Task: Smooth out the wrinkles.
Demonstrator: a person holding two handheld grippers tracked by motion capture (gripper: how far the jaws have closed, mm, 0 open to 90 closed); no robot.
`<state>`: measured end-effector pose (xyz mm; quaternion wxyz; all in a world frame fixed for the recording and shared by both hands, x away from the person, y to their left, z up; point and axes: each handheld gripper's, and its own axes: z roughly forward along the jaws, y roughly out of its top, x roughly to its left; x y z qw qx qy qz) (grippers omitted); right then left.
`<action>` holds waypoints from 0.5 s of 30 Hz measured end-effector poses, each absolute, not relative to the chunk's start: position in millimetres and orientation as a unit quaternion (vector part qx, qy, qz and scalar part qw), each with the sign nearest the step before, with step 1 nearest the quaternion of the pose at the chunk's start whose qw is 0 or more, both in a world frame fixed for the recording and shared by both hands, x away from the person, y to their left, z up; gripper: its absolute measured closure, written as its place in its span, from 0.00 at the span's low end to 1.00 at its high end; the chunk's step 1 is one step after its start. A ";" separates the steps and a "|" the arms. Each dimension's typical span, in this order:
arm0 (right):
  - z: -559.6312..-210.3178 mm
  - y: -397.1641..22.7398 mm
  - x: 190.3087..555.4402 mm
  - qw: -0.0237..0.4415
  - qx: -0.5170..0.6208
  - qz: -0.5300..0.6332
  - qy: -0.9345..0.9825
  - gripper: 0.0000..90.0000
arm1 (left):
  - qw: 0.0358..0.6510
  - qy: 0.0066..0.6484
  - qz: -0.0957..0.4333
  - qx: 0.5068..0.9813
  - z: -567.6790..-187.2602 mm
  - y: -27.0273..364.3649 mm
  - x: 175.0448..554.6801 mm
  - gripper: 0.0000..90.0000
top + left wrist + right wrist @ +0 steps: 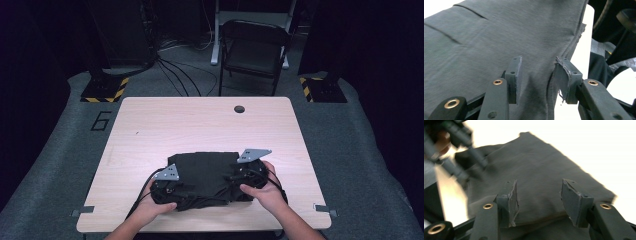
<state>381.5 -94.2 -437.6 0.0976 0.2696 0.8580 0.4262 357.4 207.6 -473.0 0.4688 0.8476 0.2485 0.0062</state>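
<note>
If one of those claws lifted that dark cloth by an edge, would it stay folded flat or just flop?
The cloth would probably flop: it lies in soft folds with creases, so it looks limp, not stiff. It likely weighs little, being thin fabric. Its matte weave suggests it would not slip easily from the left claw, whose jaws stand apart around a fold.

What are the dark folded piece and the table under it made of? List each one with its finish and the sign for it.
Dark folded cloth: looks like soft knit fabric, matt charcoal; it creases, drapes and shows a stitched hem in the left gripper view.
Table: seems a wood-look laminate, pale and smooth; faint grain, rounded corners and a cable hole. Solid wood cannot be ruled out.
</note>
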 end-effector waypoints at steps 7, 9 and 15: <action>-470.5 -95.1 370.8 0.077 0.261 0.406 0.872 0.50 | 0.472 0.293 0.052 0.830 -470.8 226.2 365.5 0.59; -474.4 -97.6 371.1 0.075 0.261 0.407 0.872 0.50 | 0.468 0.305 0.057 0.828 -472.6 230.9 368.6 0.58; -489.5 -95.5 370.4 0.079 0.252 0.385 0.884 0.51 | 0.447 0.353 0.081 0.818 -482.3 239.6 378.7 0.55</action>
